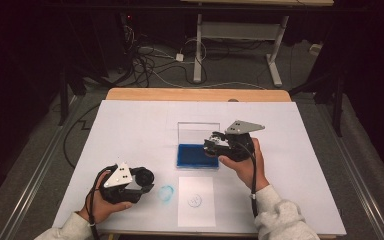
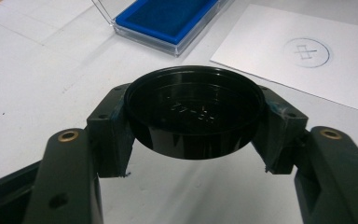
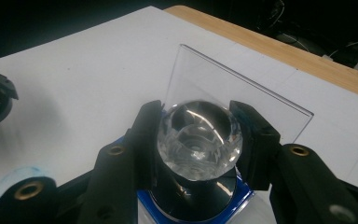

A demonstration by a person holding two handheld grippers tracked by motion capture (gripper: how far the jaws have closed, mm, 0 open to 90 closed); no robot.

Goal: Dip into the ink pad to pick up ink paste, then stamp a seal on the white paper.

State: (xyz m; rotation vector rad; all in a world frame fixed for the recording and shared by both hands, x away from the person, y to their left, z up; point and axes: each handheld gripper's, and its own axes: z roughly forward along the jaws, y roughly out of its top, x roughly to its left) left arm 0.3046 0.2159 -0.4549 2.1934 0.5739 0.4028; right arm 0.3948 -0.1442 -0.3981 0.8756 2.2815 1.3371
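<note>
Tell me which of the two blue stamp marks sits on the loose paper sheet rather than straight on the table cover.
The thin circular mark with a symbol inside it sits on the paper sheet. The smudgy blue ring to its left lies directly on the white table cover.

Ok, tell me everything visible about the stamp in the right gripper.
The stamp has a clear, faceted, dome-like handle that looks like glass or acrylic, on a dark round base. It stands upright, clamped at the handle between the shut jaws of the right gripper. Its base is over the blue ink pad, whose clear lid stands open behind it; whether base and pad touch cannot be told.
</note>
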